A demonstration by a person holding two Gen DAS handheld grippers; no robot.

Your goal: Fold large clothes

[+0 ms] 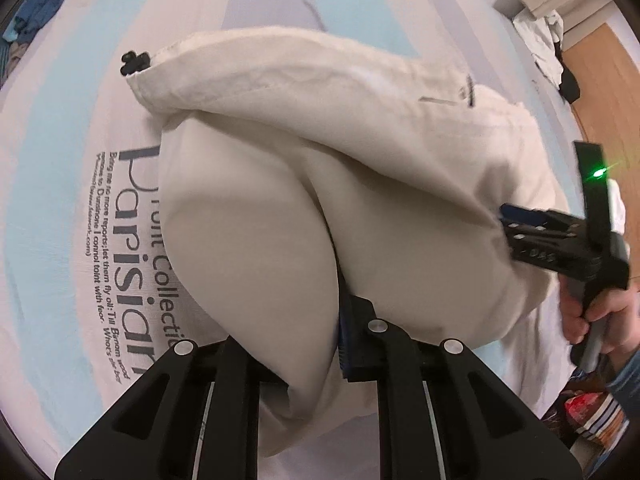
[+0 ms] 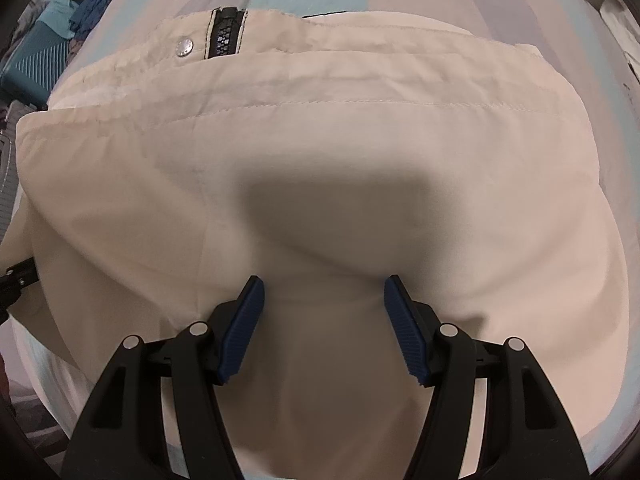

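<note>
The cream trousers (image 1: 320,128) are lying folded on the striped bedsheet (image 1: 60,208), waistband, black zip (image 2: 224,32) and metal snap button (image 2: 183,47) toward the sheet's far edge. The left gripper (image 1: 340,320) is pinching a bunched fold of the trousers, jaws nearly pressed together on the cloth, the fabric draping over both fingers. The right gripper (image 2: 324,328) is pointing down over the trousers with jaws spread, its blue pads (image 2: 244,328) touching the cloth without clamping it. A hand (image 1: 596,312) is holding the right gripper's handle near the bedsheet's right edge
</note>
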